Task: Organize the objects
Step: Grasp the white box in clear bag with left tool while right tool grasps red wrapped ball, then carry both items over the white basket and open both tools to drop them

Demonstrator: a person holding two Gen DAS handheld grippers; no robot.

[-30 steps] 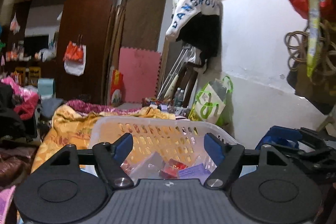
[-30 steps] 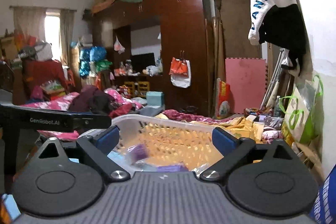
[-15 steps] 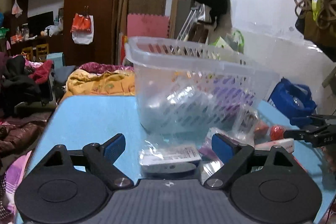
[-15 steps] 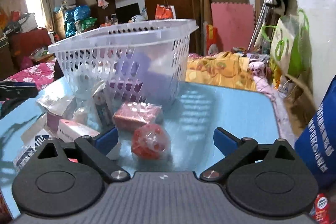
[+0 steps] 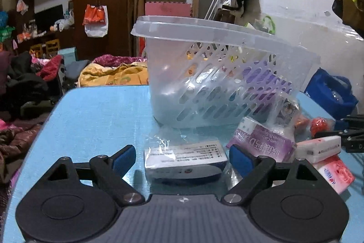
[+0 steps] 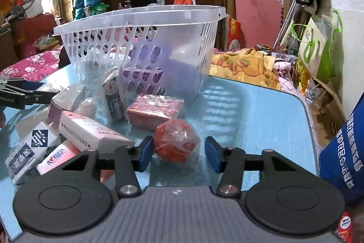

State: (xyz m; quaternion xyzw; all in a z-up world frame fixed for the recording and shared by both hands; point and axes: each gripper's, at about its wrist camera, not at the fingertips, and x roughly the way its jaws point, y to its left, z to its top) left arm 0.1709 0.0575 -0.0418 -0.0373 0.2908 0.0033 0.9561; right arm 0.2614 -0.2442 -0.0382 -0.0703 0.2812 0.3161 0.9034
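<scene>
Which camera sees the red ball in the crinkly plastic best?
The right wrist view. The red wrapped ball sits close and whole on the blue table, between the right gripper fingers. The left wrist view shows it only small, at the far right edge, past the boxes.

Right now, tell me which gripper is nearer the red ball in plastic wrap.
Right. The right gripper has the red ball between its fingers, which have just been closing. The left gripper sits over a bagged box, with the ball off to its right.
</scene>
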